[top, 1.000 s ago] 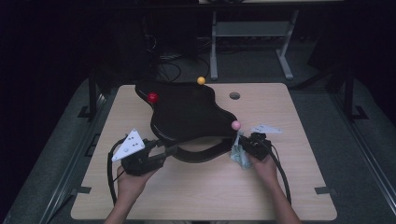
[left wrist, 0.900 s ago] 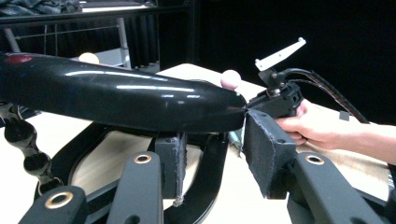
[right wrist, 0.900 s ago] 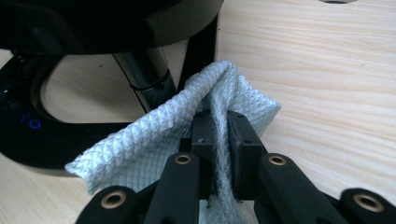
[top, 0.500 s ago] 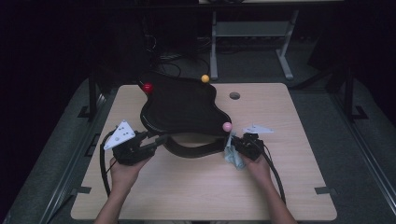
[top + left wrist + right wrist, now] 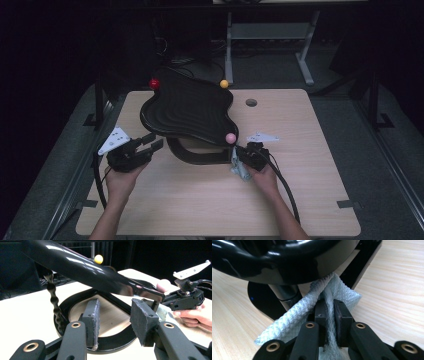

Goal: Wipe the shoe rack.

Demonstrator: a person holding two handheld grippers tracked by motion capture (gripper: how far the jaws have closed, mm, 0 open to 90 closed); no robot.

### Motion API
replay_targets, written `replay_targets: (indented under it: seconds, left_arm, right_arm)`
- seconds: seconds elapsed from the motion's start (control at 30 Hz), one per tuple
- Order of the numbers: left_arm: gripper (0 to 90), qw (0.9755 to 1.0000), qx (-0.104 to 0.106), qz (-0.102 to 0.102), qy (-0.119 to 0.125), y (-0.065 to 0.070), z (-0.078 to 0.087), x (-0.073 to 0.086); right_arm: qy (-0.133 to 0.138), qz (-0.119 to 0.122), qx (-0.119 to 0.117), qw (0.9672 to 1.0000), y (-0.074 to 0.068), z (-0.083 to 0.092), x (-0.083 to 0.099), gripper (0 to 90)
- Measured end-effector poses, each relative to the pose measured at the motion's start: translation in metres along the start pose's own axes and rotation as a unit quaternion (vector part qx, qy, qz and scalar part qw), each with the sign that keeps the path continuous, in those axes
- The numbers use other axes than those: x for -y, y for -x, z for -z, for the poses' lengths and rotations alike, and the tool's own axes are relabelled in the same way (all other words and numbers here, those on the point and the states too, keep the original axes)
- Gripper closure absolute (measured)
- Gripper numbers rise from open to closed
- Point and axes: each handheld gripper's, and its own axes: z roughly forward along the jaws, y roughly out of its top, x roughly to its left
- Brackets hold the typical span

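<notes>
Since a second ago the black wavy tray on its curved stand has swung round on the bench: its red ball has gone from the near left to the far left corner, the orange ball has shifted right along the far edge, and the pink ball has come nearer the person. Both hands have slid left with it. From above, the left tool sits just left of the stand, its jaws parted and gripping nothing. The right tool is clenched on a pale blue cloth right under the pink ball. The right gripper view shows what the high view cannot: the cloth is a waffle-textured wipe pinched between the pads and pushed against the tray's glossy underside. The left gripper view looks under the tilted tray to the ring base, a twisted black post and the other hand.
</notes>
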Motion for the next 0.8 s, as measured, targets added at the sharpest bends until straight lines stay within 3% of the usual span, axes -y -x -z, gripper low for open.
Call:
replay_targets:
  seconds: [0.13, 0.3, 0.33, 0.47, 0.57, 0.77, 0.8]
  left_arm:
    - [58.7, 1.0, -0.002, 0.005, -0.004, 0.001, 0.003, 0.008]
    - [58.4, 1.0, -0.001, 0.002, -0.007, 0.006, 0.007, 0.014]
    - [58.4, 1.0, 0.001, 0.0, -0.007, 0.009, 0.008, 0.016]
    - [58.1, 1.0, 0.002, -0.004, -0.008, 0.013, 0.008, 0.017]
    - [57.5, 0.9999, 0.008, -0.006, -0.006, 0.018, 0.009, 0.018]
    - [57.2, 0.9997, 0.019, -0.016, 0.0, 0.027, 0.008, 0.015]
    - [57.0, 0.9996, 0.021, -0.017, 0.0, 0.029, 0.008, 0.013]
  right_arm:
    - [-0.015, 0.017, -0.011, 0.9997, -0.011, -0.008, 0.0, 82.1]
    - [0.0, 0.021, -0.022, 0.9995, -0.021, -0.008, -0.006, 82.1]
    - [-0.007, 0.019, -0.027, 0.9994, -0.024, -0.012, -0.003, 82.2]
    - [-0.018, 0.023, -0.035, 0.9989, -0.029, -0.019, 0.002, 82.0]
    - [-0.019, 0.04, -0.034, 0.9984, -0.036, -0.017, -0.004, 82.0]
    - [-0.021, 0.033, -0.046, 0.9981, -0.04, -0.023, 0.001, 82.1]
    - [-0.029, 0.047, -0.047, 0.9974, -0.045, -0.025, -0.002, 82.0]
